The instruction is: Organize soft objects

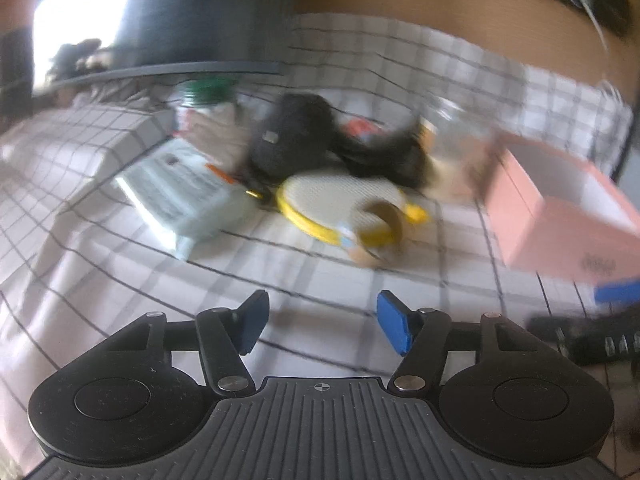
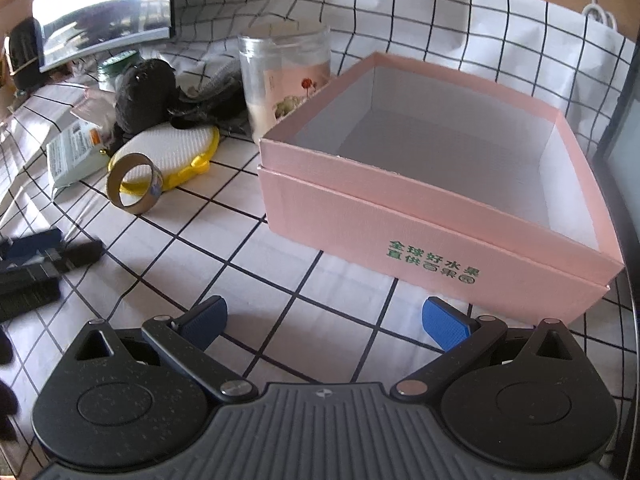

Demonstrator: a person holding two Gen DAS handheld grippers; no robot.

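Note:
A pile of items lies on the checked cloth: a black soft pouch [image 1: 292, 140] [image 2: 144, 92], dark fabric [image 1: 384, 152] [image 2: 208, 108], a white-and-yellow pad [image 1: 340, 200] [image 2: 172, 152] and a white packet [image 1: 180, 196] [image 2: 72, 152]. An open pink box [image 2: 432, 200] [image 1: 560, 216] stands empty to the right of the pile. My left gripper [image 1: 320, 320] is open and empty, short of the pile. My right gripper [image 2: 324, 320] is open and empty, just in front of the box. The left wrist view is blurred.
A tape roll [image 2: 136, 188] [image 1: 384, 224] leans on the pad. A clear jar [image 2: 284, 80] stands behind the box's left corner. A green-lidded jar [image 2: 116, 68] and a monitor [image 2: 104, 12] are at the back. The left gripper's body [image 2: 36, 272] shows at left.

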